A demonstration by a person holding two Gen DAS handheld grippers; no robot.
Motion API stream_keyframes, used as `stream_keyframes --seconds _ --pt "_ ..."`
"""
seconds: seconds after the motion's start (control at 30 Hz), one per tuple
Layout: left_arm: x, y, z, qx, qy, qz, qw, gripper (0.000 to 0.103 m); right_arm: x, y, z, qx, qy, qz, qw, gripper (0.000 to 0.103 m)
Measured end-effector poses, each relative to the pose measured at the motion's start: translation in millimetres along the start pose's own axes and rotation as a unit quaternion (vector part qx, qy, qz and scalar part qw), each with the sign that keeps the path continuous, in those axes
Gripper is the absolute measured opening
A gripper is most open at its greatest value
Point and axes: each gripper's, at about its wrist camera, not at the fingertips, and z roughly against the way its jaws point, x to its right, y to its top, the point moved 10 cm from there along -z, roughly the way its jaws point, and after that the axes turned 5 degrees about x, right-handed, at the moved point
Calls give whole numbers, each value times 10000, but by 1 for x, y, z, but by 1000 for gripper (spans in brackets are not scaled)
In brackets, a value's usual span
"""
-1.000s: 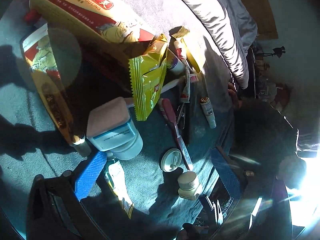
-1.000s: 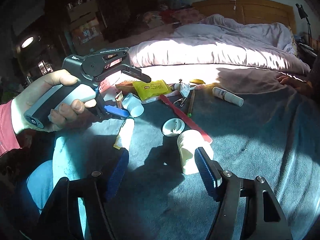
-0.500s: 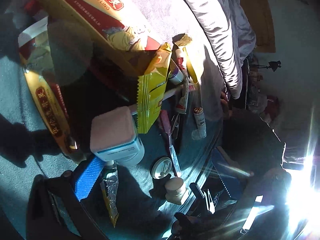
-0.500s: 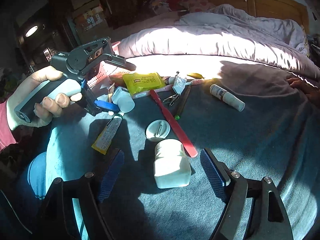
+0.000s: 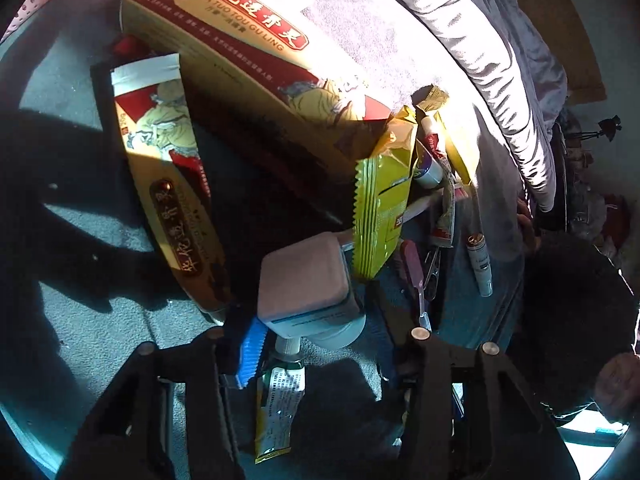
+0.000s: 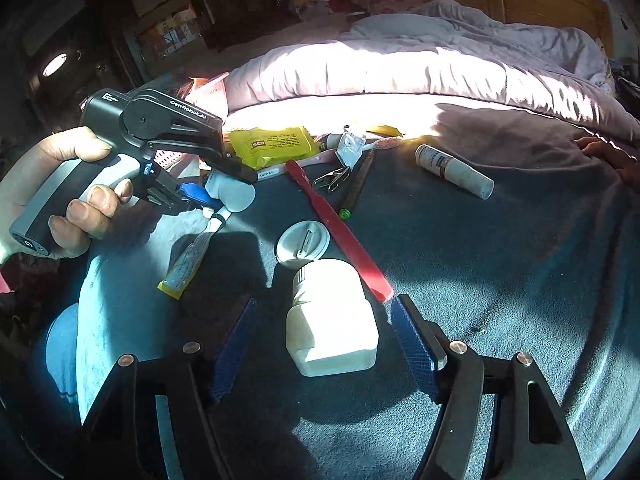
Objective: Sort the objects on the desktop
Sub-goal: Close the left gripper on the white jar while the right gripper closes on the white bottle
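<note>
A pale blue bottle (image 5: pixel 312 296) with a pinkish base lies on the grey-blue blanket (image 6: pixel 500 280) among clutter. My left gripper (image 5: pixel 316 328) has its jaws closing around it, the blue pads (image 5: pixel 250 350) touching its sides; the right wrist view shows this same left gripper (image 6: pixel 212 192) on the bottle (image 6: pixel 234 194). A white square bottle (image 6: pixel 332 320) lies uncapped between the pads of my right gripper (image 6: pixel 324 332). Those jaws are closing too, with gaps still on both sides. Its round white cap (image 6: pixel 303 242) lies just beyond.
A yellow tube (image 5: pixel 280 404) lies under the left gripper. Two red-and-yellow medicine boxes (image 5: pixel 248 52), a yellow packet (image 5: pixel 380 208), a red file (image 6: pixel 336 228), nail clippers (image 6: pixel 334 178), a pen (image 6: pixel 356 188) and a small spray bottle (image 6: pixel 452 166) lie around. A quilt (image 6: pixel 400 68) borders the far side.
My left gripper's jaws have closed in from wide open onto the pale blue bottle. The right gripper has come forward, so the white bottle now sits between its pads.
</note>
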Motion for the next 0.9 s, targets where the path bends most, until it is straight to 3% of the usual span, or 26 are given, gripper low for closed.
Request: stream_keyframes --seconds 0.13,0.17,0.2,0.27,0.57,0.9 --pt "2 -2 1 -98 -107 -24 9999 39 3 0 0 29 -3 -37 10000 71" --pt "1 -2 2 -90 -130 5 9999 38 3 1 0 54 35 -39 10000 67" --pt "0 -2 2 -81 -139 -5 9999 38 2 1 0 58 72 -52 9999 54" --pt "0 -2 1 -65 -142 -55 9999 38 0 1 -1 64 160 -85 9998 41" --pt "-4 -3 3 -109 -244 -30 9996 39 0 -8 -14 -248 70 6 9997 41" --pt "-3 -6 6 121 -196 -312 9992 38 -8 -10 -24 -263 -492 297 9980 37"
